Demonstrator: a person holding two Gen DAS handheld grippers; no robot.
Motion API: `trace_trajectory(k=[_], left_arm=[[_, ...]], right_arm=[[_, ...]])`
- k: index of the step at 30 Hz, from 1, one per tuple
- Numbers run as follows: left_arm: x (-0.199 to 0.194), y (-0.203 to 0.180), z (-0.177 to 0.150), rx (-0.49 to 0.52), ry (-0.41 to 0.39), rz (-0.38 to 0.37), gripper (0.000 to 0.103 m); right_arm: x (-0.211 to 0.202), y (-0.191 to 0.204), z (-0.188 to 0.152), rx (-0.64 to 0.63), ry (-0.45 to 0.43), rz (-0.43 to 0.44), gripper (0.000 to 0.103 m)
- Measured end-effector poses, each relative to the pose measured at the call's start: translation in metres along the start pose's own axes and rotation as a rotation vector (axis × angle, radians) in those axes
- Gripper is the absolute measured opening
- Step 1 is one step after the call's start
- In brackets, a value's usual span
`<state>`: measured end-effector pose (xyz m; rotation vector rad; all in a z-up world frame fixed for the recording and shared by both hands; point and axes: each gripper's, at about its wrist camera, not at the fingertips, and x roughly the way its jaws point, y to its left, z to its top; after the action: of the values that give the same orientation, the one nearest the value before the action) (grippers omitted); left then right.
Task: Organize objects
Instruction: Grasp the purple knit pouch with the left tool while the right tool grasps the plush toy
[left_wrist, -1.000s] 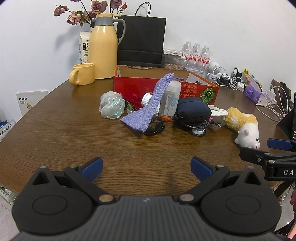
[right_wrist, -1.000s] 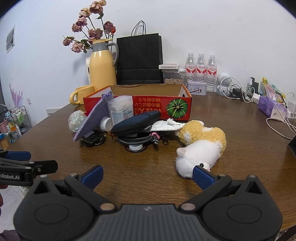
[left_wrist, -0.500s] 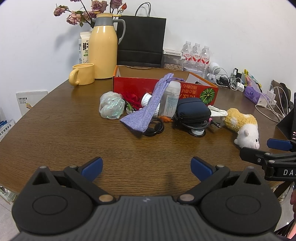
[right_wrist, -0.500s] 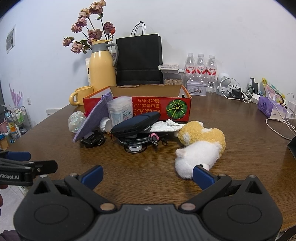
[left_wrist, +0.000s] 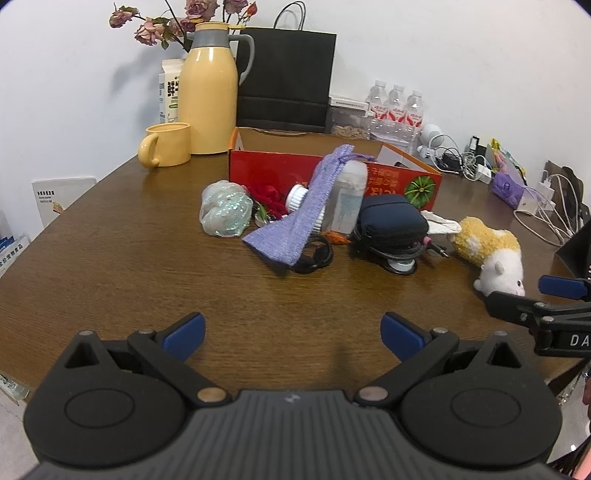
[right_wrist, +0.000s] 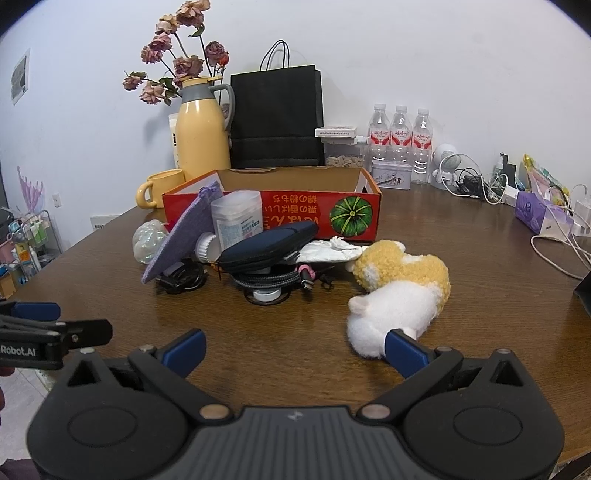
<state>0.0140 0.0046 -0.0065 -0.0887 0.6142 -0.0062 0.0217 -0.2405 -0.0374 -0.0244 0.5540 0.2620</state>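
Red cardboard box (right_wrist: 273, 218) at 12 o'clock on wooden counter (left_wrist: 110, 258); clutter just before it: purple cloth (left_wrist: 299, 218), navy pouch (right_wrist: 269, 242), plush toy (right_wrist: 400, 291) at 2 o'clock. Left gripper (left_wrist: 291, 334) and right gripper (right_wrist: 293, 349) fingers spread wide, grasping nothing.

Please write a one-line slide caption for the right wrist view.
Open right gripper hovers above brown wooden table, near yellow-and-white plush toy before red cardboard box.
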Motion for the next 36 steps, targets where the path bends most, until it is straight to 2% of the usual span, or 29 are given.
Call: trace_trajectory(k=[11, 18, 23, 27, 29, 30, 31, 36], left_arm=[[0.027, 0.011, 0.018, -0.033, 0.011, 0.030, 0.103], [0.048, 0.010, 0.035, -0.019, -0.010, 0.066, 0.103], [0.062, 0.007, 0.045, -0.013, -0.015, 0.062, 0.103], [0.074, 0.004, 0.051, -0.007, -0.022, 0.072, 0.103], [0.080, 0.003, 0.054, -0.006, -0.022, 0.081, 0.103], [0.083, 0.003, 0.056, -0.004, -0.020, 0.077, 0.103], [0.086, 0.002, 0.058, 0.000, -0.016, 0.073, 0.103], [0.096, 0.000, 0.066, 0.006, -0.037, 0.072, 0.092]], right_arm=[[0.043, -0.032, 0.025, 0.013, 0.011, -0.079, 0.103], [0.077, -0.055, 0.034, 0.023, 0.049, -0.121, 0.103], [0.096, -0.068, 0.037, 0.044, 0.082, -0.129, 0.101], [0.109, -0.079, 0.038, 0.072, 0.114, -0.128, 0.089], [0.114, -0.083, 0.037, 0.077, 0.126, -0.129, 0.078], [0.116, -0.086, 0.037, 0.079, 0.125, -0.128, 0.067], [0.117, -0.088, 0.038, 0.079, 0.126, -0.124, 0.061], [0.119, -0.091, 0.041, 0.076, 0.123, -0.090, 0.058]])
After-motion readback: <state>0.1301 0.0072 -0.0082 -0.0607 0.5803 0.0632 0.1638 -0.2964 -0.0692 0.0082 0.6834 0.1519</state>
